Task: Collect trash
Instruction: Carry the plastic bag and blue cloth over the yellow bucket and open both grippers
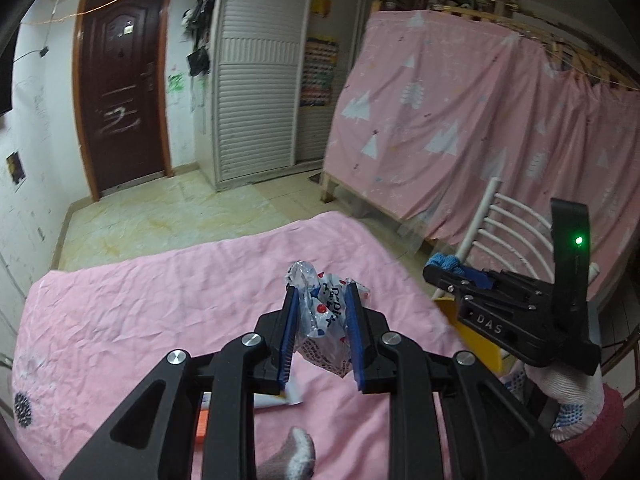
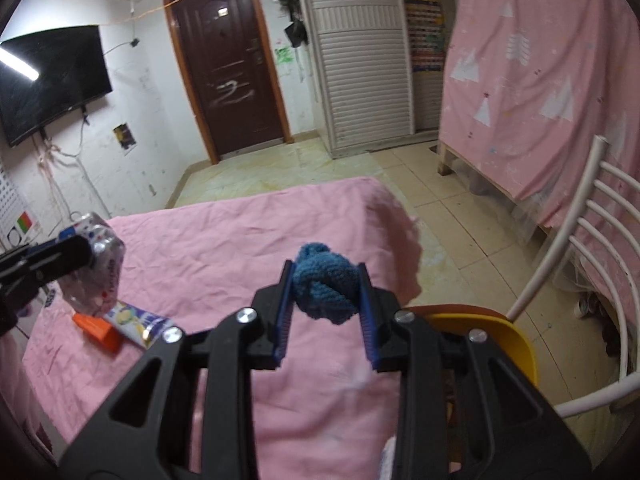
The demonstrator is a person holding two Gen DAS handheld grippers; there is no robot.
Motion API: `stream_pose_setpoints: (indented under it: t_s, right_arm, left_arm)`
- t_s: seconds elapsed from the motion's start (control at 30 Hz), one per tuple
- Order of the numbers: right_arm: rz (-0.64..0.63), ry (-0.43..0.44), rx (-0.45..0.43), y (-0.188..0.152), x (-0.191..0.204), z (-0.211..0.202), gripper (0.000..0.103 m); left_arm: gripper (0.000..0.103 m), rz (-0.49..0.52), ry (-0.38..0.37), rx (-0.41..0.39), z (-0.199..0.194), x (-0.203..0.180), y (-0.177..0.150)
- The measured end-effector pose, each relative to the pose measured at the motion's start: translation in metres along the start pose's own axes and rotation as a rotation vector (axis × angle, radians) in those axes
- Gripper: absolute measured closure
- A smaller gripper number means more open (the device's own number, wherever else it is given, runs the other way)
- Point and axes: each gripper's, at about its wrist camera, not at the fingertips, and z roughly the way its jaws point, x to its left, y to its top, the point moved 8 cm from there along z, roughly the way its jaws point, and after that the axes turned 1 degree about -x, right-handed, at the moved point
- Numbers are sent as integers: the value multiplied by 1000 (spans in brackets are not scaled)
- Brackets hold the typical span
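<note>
While our left gripper (image 1: pixel 320 300) pinches a crumpled plastic wrapper (image 1: pixel 324 308) and our right gripper (image 2: pixel 326 280) clamps a blue knitted ball (image 2: pixel 325 289) above the pink cloth (image 2: pixel 224 240), either light, springy piece may slip from its pads.

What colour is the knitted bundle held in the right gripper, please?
Blue knitted bundle; clearest in the right wrist view.

The crumpled wrapper (image 1: pixel 320 320) is glossy printed plastic film, the blue ball (image 2: pixel 326 290) coarse matt knit. The pink cloth (image 2: pixel 240 240) is matt and creased; the tube (image 2: pixel 140 326) shines smooth.
</note>
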Motion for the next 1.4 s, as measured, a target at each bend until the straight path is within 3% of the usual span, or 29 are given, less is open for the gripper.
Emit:
stream_pose_setpoints:
  t_s: [0.5,0.63,0.93,1.0,1.13,1.4]
  right_arm:
    - [133,-104,29,-44,-114,-14,73]
    - [166,-119,28,-51,-133,-14,54]
    - [234,-162,13,-62,-175,-27,52]
    - [243,-169,11,-63,-181,-30,52]
    - [264,-180,11,-68,-192,-36,52]
    - [251,-169,21,-67,-181,-33,52]
  left_arm:
    - [90,58,-221,34,50,-118,-1]
    - [90,74,-257,59,67,-148,-4]
    - [89,97,-312,105,99,-197,-8]
    - [84,90,-325,121,104,-201,-9]
    - [45,76,-334,122,113,-208,-8]
    - [43,76,-315,112,108,-198,-8]
